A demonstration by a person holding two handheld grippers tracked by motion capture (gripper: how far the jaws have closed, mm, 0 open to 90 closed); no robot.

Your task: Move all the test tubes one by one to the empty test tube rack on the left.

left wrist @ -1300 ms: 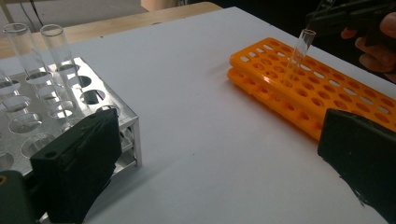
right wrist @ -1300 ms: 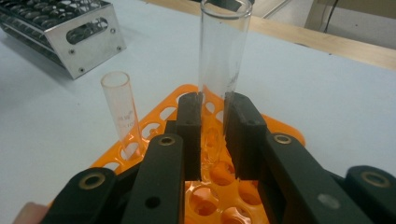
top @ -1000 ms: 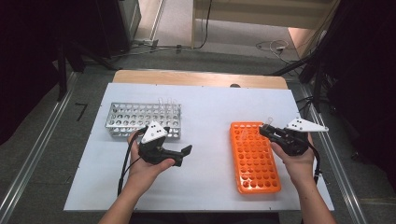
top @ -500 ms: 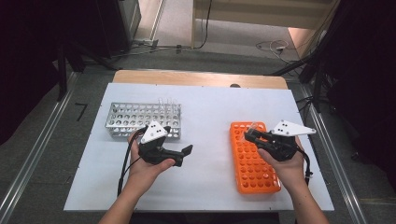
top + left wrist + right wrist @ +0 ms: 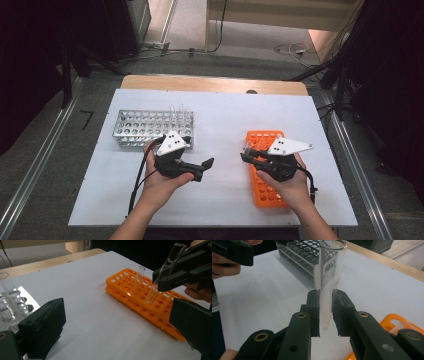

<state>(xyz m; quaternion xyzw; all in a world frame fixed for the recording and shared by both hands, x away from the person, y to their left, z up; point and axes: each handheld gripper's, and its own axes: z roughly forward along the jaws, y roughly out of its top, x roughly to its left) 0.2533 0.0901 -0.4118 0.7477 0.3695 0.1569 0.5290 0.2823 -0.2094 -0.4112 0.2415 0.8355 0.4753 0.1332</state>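
**Right claw carries a glass tube over the orange rack**

Here we are at the white counter (image 5: pixel 225 125), and the right claw (image 5: pixel 246 157) is clamped on a clear glass test tube (image 5: pixel 327 290), both pads pressed flat against its lower half. The tube stands nearly upright between them, open mouth up, rounded bottom hanging just below the pads. From the left gripper view that tube (image 5: pixel 163 272) leans a little, its base hovering just above the holes of the orange rack (image 5: pixel 140 295), near the rack's left edge. One more tube (image 5: pixel 139 276) is seated in that rack toward the far end.

Over on the other side, the left claw (image 5: pixel 202 167) sits with its jaws well apart and nothing between them, held above bare counter between the two racks. Just behind it is the metal rack (image 5: pixel 150 127), with a few clear tubes standing at its right end.
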